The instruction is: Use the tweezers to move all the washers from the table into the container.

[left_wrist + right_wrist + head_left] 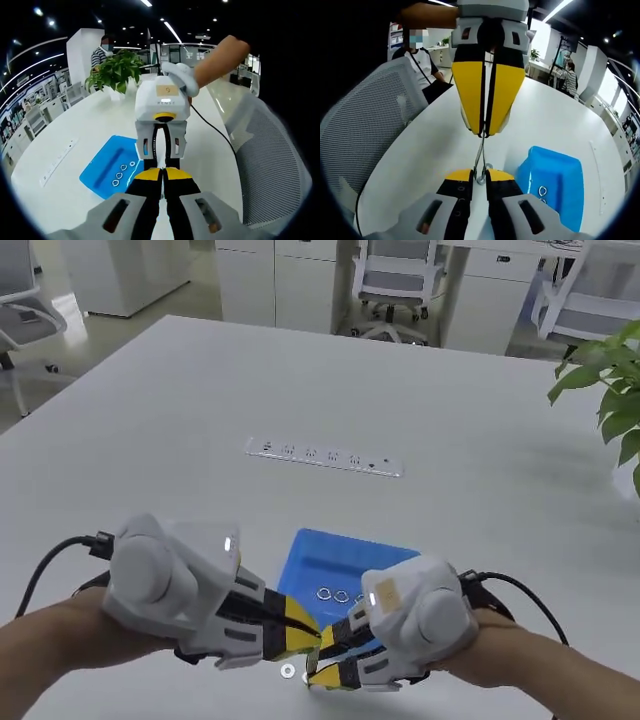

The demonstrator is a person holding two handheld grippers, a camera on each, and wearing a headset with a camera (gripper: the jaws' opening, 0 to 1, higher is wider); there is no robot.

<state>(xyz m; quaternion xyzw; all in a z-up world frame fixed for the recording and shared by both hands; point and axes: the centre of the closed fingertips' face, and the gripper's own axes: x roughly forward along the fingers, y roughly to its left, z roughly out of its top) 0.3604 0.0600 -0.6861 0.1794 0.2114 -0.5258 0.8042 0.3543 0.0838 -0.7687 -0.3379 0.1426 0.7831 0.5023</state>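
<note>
**A:** What do we count here?

**B:** We count one pair of tweezers (481, 155), one blue tray (310, 552) and five washers. In the left gripper view, four washers (124, 168) lie in a row inside the tray. One loose washer (288, 671) lies on the table (300, 390) outside the tray.

**A:** And the two grippers, how do we find their jaws?

**B:** They point at each other, tip to tip, just beside the tray. The left gripper (161, 175) has its jaws pressed together, and the right gripper view shows the top of the tweezers clamped between them. The right gripper (480, 176) has its jaws a narrow slit apart. The tweezers' two tines run down into that slit, and each jaw seems to touch a tine.

**A:** Where does the loose washer sit against all that?

**B:** We see it flat on the table, just beside the lower end of the tweezers and near the right gripper's jaw tips. We cannot tell whether the tines touch it.
</note>
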